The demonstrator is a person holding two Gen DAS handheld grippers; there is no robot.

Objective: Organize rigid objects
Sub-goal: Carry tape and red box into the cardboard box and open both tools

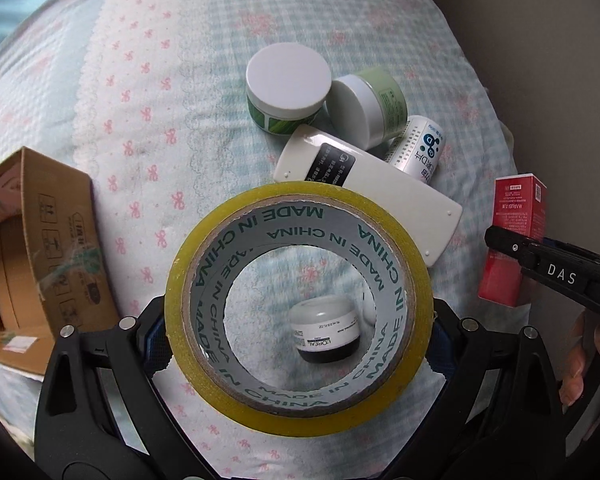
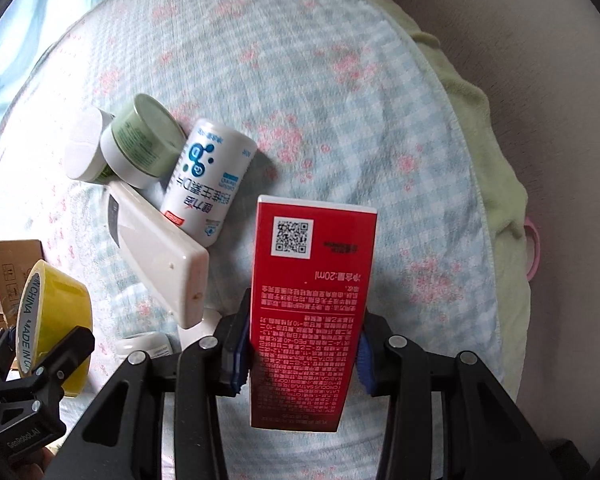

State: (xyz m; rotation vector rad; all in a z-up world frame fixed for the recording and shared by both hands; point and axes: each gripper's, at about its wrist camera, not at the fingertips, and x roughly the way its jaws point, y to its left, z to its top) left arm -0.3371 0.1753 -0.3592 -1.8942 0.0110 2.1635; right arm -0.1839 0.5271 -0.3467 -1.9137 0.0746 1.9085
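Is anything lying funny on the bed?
Yes. The green-labelled jar is tipped on its side, leaning on the white remote. The white vitamin bottle lies flat beside them. The white-lidded jar next to them stands upright.

- Soft daylight makes both pictures bright, with no hard glare.
- The red box [image 2: 312,312] drops a dim shadow on the bedspread [image 2: 340,100].
- Round lenses bend the edges; corners go black.
- Far edges look a bit fuzzy.
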